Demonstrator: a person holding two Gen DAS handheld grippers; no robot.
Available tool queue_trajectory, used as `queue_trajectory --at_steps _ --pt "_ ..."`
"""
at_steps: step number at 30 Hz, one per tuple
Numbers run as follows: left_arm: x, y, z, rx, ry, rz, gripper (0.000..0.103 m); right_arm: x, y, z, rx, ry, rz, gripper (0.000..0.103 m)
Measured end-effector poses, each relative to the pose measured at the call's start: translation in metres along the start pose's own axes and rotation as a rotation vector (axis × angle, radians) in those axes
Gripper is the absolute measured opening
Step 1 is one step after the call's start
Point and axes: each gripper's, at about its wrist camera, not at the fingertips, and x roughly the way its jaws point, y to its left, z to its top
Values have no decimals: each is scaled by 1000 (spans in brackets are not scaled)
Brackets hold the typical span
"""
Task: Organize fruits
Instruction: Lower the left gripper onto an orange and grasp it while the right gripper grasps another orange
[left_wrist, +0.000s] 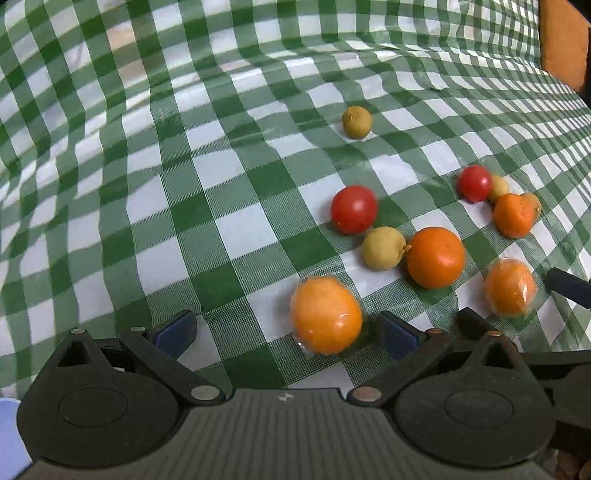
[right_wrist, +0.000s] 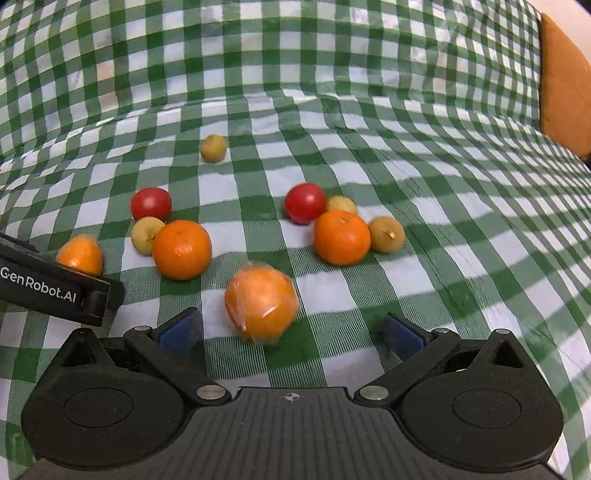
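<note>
My left gripper (left_wrist: 288, 338) sits low over the green-and-white checked tablecloth (left_wrist: 147, 184), its blue-padded fingers (left_wrist: 177, 332) spread wide with nothing between them. Just ahead of its right finger lies a plastic-wrapped orange (left_wrist: 326, 315), resting on the cloth. Beyond that, toward the middle of the cloth, I see a red tomato (left_wrist: 354, 209), with a pale yellow longan (left_wrist: 383, 248) just beside it and a bare mandarin (left_wrist: 436, 257) touching the longan's stem side. Well apart, farther back, one olive-brown longan (left_wrist: 357, 122) sits alone.

Further right, from the right wrist camera, my right gripper (right_wrist: 291, 332) is likewise spread wide and holds nothing. A second wrapped orange (right_wrist: 261, 302) lies on the cloth just ahead of the gap, nearer the left finger, blurred. Behind it is a tight cluster: a second tomato (right_wrist: 306, 203), a second mandarin (right_wrist: 341, 237) in front of it, a small yellow longan (right_wrist: 341, 204) behind, and a brown longan (right_wrist: 386, 233) touching the mandarin's right side. An orange-brown cushion or panel (right_wrist: 563, 85) stands at the cloth's far right edge.
</note>
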Motion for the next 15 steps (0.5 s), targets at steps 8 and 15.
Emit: queue_trajectory --at_steps 8,15 --pt "-22 13 4 -93 -11 -95 38 -15 1 1 -44 -26 78 39" --pt "-56 8 -12 -80 -102 -37 37 -44 -11 -3 2 -4 61 39"
